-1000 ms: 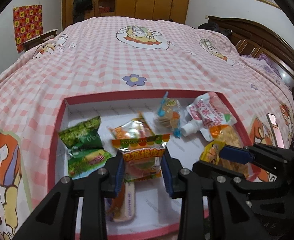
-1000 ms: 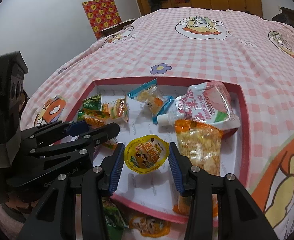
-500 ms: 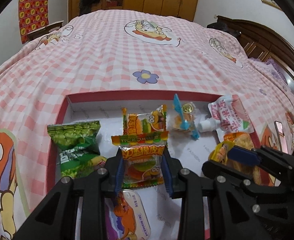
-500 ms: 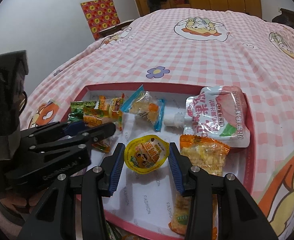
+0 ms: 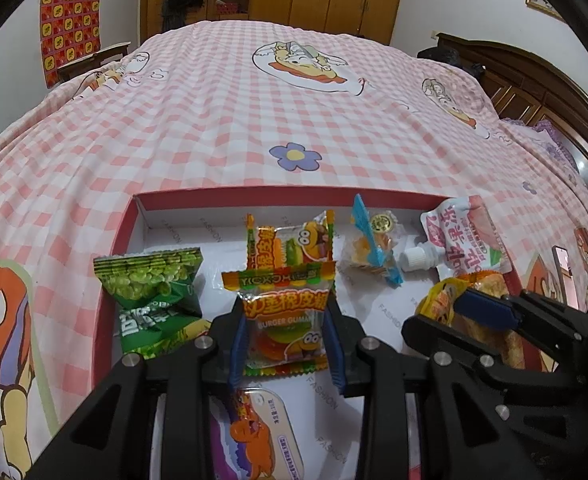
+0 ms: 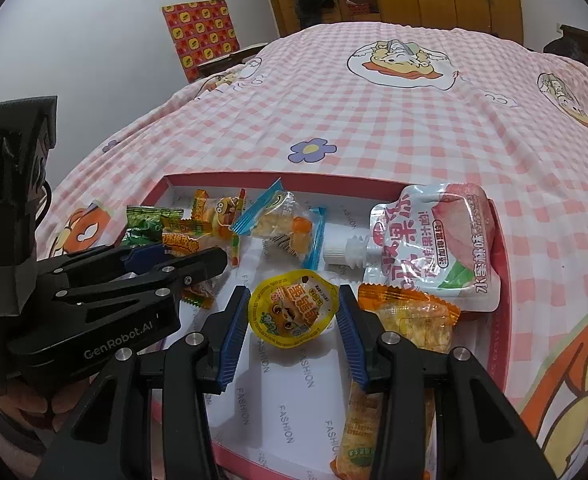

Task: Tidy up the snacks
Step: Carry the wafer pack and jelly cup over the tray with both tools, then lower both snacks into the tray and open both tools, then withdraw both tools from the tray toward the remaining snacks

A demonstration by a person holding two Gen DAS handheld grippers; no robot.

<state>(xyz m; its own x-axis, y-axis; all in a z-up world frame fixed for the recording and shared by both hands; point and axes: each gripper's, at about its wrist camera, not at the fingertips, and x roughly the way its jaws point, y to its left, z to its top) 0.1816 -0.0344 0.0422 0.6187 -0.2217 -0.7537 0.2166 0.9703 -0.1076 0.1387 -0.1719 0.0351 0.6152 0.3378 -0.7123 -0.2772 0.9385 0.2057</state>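
The red-rimmed box [image 5: 118,240] holds snacks; the left gripper [image 5: 284,336] clamps a gummy packet [image 5: 284,320], the right gripper [image 6: 294,316] a jelly cup [image 6: 292,308] at six o'clock.

Both wrist cams close, angled down over snack box [image 5: 118,236] on bed [image 5: 254,120]; views share box interior

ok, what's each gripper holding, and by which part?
Left gripper: burger gummy packet, by its side edges. Right gripper: round yellow jelly cup, by its rim.
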